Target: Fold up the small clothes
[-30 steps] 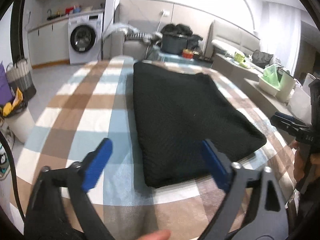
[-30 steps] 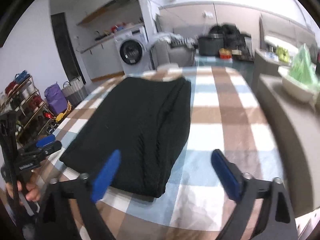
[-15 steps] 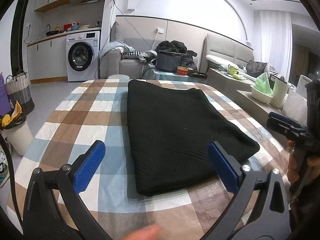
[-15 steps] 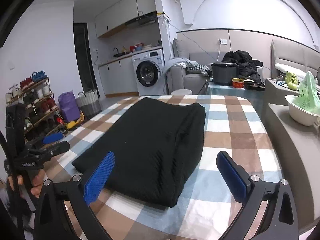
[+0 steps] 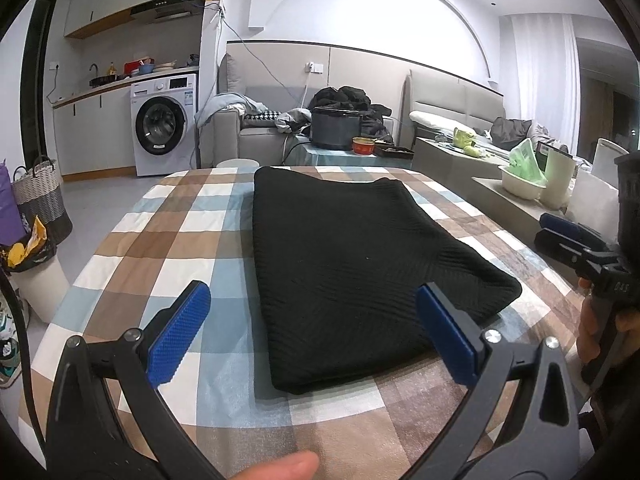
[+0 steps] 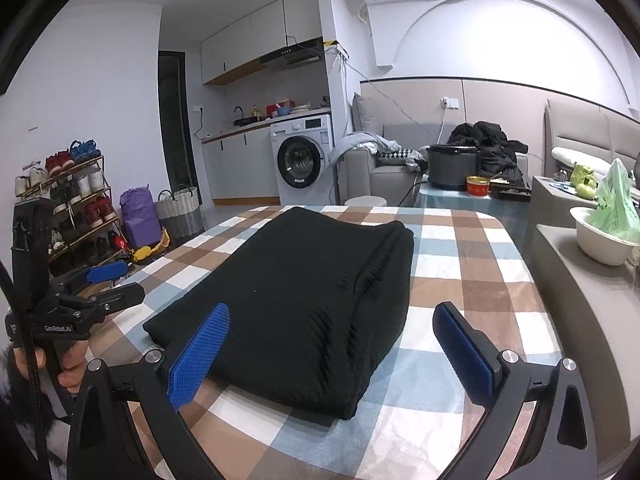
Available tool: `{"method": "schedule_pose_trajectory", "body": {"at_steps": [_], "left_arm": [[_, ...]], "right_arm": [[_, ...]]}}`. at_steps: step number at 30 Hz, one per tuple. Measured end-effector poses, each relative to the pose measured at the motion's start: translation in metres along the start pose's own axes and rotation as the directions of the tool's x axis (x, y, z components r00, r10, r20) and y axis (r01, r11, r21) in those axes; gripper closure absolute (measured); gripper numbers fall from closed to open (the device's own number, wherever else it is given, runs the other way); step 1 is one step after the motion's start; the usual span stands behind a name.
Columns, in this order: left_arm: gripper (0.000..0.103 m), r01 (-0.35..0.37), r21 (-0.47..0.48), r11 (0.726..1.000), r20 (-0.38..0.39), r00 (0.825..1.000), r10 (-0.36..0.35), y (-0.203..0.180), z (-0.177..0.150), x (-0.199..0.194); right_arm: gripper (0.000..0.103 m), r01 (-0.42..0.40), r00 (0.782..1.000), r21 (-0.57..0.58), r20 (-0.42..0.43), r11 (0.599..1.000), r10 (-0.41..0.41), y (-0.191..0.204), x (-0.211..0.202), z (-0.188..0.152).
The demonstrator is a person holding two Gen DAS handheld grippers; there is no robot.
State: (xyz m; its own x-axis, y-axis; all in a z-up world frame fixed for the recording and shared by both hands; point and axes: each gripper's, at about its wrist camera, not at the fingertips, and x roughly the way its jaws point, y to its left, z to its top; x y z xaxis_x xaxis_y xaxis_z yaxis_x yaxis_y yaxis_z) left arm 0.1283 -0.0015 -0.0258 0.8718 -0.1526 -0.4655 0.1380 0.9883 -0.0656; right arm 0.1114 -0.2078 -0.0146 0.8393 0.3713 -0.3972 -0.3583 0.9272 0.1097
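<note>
Our left gripper (image 5: 314, 334) and right gripper (image 6: 330, 354) both hang with jaws spread wide, empty, above the near edge of the folded black garment (image 5: 352, 264) lying on the checked tablecloth (image 5: 160, 248). Writing on the gripper bodies is too small to read.

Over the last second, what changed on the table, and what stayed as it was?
Both views tilted up, showing more of the room. The left gripper has just been opening slightly wider, nothing between its pads. The right gripper is open and empty. Nothing was grasped or released. The folded black garment lies unchanged on the checked tablecloth.
</note>
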Motion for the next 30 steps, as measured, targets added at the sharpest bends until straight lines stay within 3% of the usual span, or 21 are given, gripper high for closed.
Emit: {"method": "schedule_pose_trajectory", "body": {"at_steps": [9,30], "left_arm": [[0.001,-0.001,-0.003,1.000,-0.004,1.000,0.001,0.0020,0.0002,0.0008],[0.001,-0.004,-0.006,1.000,-0.002,1.000,0.004,0.0037,0.0002,-0.0004]], "right_arm": [[0.000,0.002,0.999,-0.041,0.037,0.999,-0.001,0.0079,-0.0073,-0.0014],[0.000,-0.002,0.999,-0.034,0.035,0.999,0.003,0.0075,-0.0060,-0.0012]]}}
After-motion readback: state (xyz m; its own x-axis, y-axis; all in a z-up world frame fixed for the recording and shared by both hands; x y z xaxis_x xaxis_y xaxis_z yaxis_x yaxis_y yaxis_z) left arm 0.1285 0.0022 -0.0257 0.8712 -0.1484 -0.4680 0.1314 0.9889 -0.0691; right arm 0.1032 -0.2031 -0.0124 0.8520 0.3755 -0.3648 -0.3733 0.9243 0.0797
